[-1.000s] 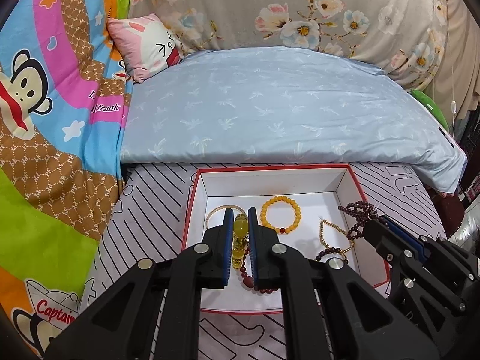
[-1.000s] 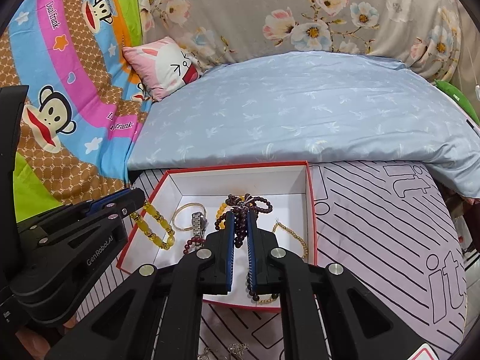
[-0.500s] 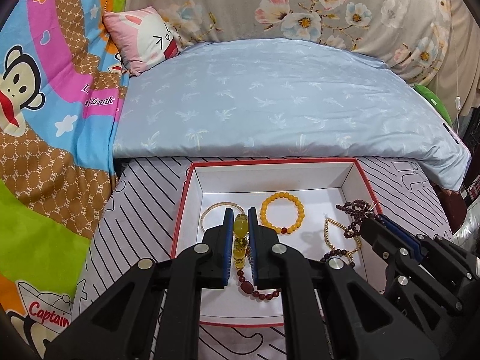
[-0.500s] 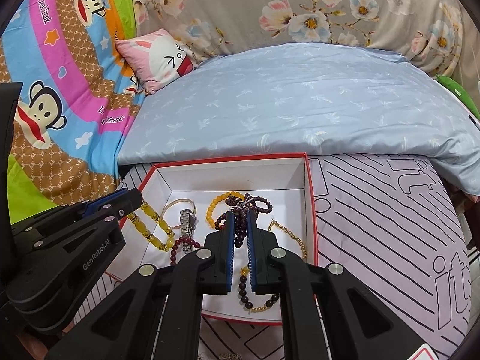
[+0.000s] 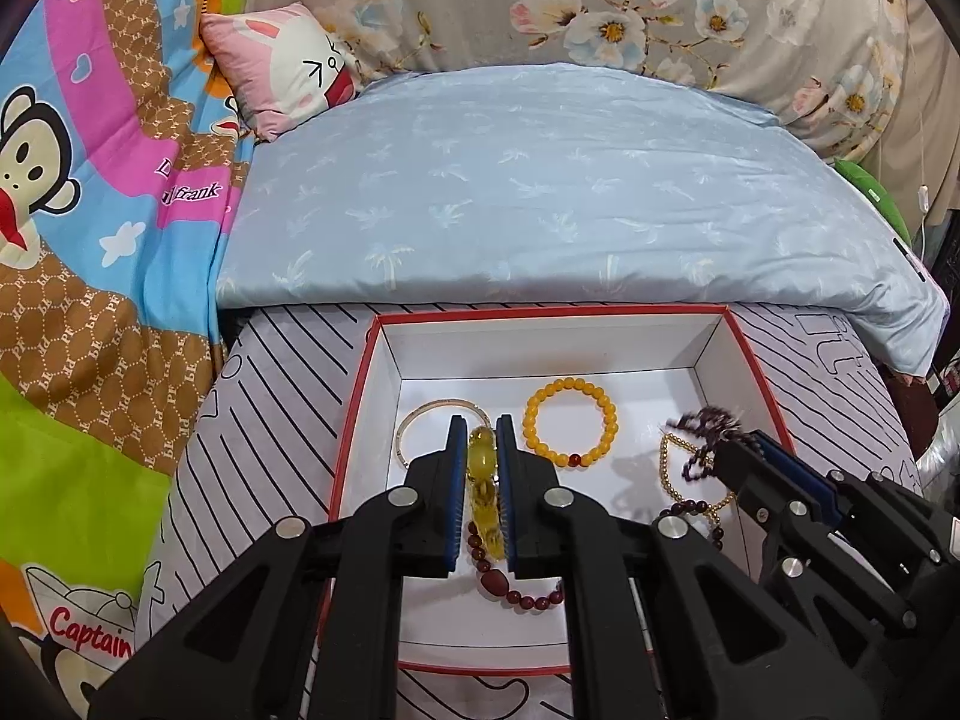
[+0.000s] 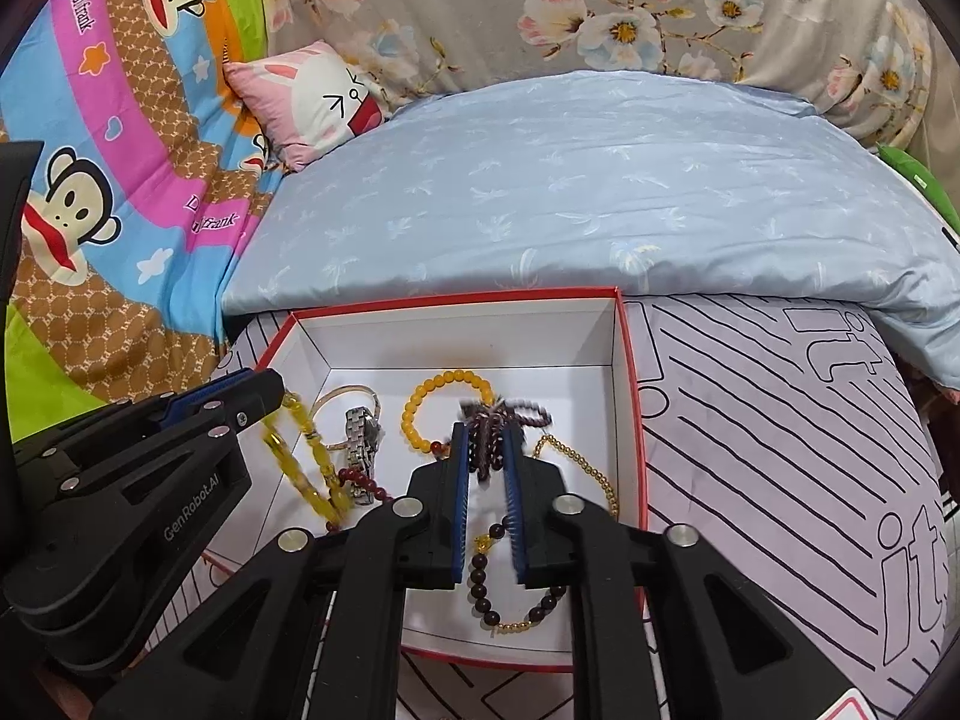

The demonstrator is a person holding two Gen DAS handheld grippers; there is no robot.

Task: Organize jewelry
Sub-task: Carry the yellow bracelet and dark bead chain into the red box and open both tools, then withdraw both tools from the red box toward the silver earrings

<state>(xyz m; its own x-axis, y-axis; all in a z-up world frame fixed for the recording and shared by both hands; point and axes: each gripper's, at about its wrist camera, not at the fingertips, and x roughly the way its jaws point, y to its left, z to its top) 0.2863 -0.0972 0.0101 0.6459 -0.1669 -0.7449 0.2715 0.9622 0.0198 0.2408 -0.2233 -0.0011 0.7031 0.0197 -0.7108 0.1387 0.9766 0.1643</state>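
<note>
A white box with a red rim (image 5: pixel 540 317) lies on the striped cover. My left gripper (image 5: pixel 481 426) hangs over the box's left half, shut on a yellow bead strand (image 5: pixel 482 456) whose dark red end (image 5: pixel 522 583) rests on the box floor. Over the right half, my right gripper (image 6: pixel 486 435) has its jaws opening. A dark purple bead strand (image 6: pixel 480 450) hangs blurred between them, loose from the pads, and its lower beads (image 6: pixel 480 582) lie in the box. The box also holds an orange bead bracelet (image 5: pixel 570 423), a gold bangle (image 5: pixel 420 420), a gold chain (image 6: pixel 576 462) and a silver watch (image 6: pixel 360 444).
A pale blue pillow (image 5: pixel 540 192) lies right behind the box. A cartoon monkey blanket (image 5: pixel 90 210) rises at the left, with a pink bunny cushion (image 5: pixel 282 72) beside it. Floral fabric (image 5: pixel 600 6) fills the back. The striped cover (image 6: pixel 780 450) stretches to the right of the box.
Both grippers have sunk a little toward the box. The right jaws have parted, and the dark purple strand between them now looks blurred and loose. The left grip is unchanged.
</note>
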